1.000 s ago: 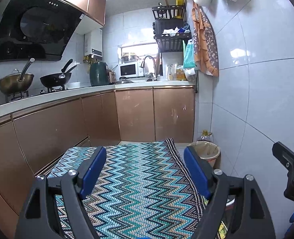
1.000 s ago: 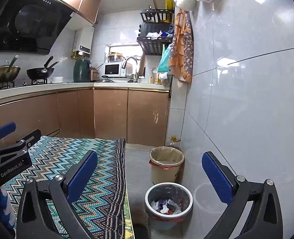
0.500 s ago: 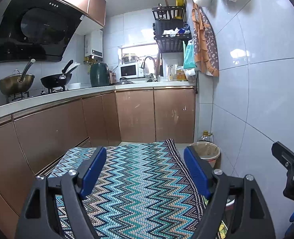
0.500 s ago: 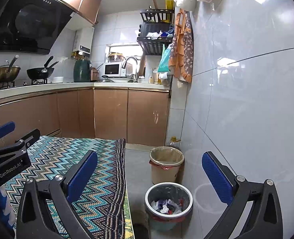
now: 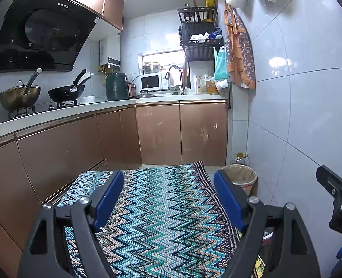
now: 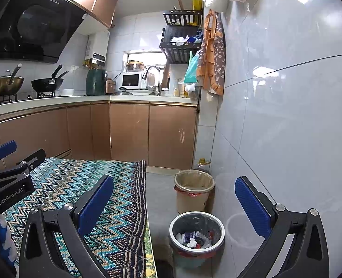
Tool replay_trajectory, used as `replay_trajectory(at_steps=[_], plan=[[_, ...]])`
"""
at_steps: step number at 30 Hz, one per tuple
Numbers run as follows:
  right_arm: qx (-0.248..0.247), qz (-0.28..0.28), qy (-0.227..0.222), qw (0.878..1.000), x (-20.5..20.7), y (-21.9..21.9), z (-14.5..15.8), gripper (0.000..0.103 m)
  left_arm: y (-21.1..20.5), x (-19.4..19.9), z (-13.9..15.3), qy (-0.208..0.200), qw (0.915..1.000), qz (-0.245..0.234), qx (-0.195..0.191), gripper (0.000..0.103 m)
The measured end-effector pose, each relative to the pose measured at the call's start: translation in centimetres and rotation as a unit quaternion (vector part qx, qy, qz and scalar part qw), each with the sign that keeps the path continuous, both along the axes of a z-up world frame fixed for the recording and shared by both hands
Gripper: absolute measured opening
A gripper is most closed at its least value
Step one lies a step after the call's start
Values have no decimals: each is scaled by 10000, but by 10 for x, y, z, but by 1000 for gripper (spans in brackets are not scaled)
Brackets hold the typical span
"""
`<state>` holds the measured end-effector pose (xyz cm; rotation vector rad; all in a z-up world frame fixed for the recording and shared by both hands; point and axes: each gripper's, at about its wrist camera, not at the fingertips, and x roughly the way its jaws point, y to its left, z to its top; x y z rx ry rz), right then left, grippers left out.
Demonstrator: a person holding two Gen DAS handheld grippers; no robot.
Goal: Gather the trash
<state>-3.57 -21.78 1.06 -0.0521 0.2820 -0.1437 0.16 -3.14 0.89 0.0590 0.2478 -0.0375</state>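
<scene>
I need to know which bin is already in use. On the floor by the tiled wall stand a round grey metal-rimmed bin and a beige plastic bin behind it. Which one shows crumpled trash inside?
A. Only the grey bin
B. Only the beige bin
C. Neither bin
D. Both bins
A: in the right wrist view, crumpled wrappers lie in the round grey metal-rimmed bin, while the beige plastic bin shows only its liner.

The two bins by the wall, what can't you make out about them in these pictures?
- Grey round metal-rimmed bin, right wrist view: trash pieces too small to identify.
- Beige plastic bin with a liner, right wrist view: inside hidden by its rim.
- Left wrist view: the grey bin is hidden behind the left gripper.
</scene>
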Motion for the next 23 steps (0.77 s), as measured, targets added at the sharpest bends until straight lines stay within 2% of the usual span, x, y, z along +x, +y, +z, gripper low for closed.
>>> replay_trajectory(at_steps=[23], plan=[[347,361,-216,9985,-14,-7,5,103,3,-13,9,-179,9998,-4,14,79]])
